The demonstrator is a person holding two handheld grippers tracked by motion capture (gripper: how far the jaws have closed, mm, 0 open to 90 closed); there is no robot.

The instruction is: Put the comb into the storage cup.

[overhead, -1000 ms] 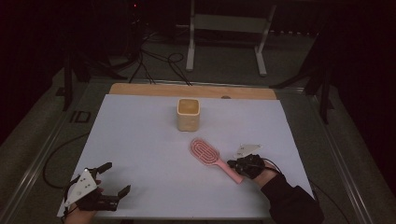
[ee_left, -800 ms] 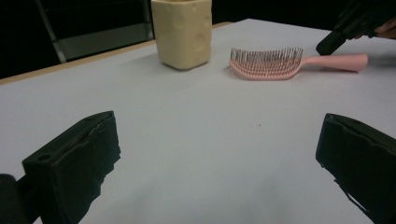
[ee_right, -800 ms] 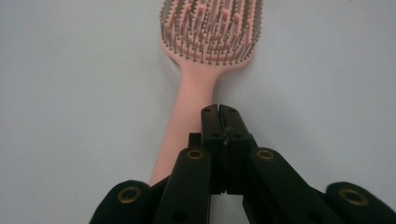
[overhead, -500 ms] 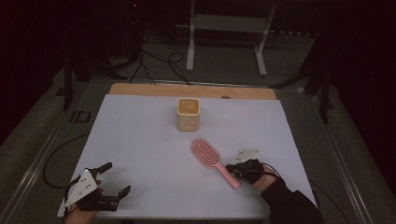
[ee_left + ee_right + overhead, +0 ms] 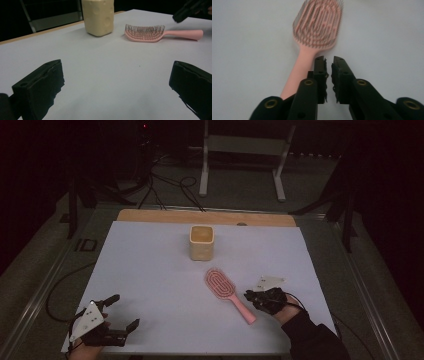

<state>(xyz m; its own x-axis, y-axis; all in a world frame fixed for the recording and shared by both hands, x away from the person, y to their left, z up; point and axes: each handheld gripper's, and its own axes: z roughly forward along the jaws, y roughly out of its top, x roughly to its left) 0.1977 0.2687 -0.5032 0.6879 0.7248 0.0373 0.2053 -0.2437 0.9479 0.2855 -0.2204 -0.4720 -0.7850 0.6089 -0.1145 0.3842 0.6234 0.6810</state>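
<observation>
While the left gripper [image 5: 114,312] rests wide open at the near left, the right gripper [image 5: 329,65] is nearly shut, holding nothing. It sits just right of the brush [image 5: 228,293] handle, nearer than the cup [image 5: 202,242].

The pink plastic hairbrush [image 5: 227,292] looks smooth and faintly satiny, its handle plain, its oval head ridged with looping rows that carry fine, thin bristles (dark-tipped in the left gripper view). The pale yellow squarish cup [image 5: 202,242] has a matt, waxy skin marked with shallow dimples. The desk [image 5: 150,270] is covered with a flat white sheet, matt and even, and a strip of bare light wood shows along its far edge. The left tongs [image 5: 117,90] end in black blocks with a rough, crumbly, foam-like face; the right tongs [image 5: 329,65] show the same ragged black padding, set on smoother black plastic arms with brass-coloured rivets.
</observation>
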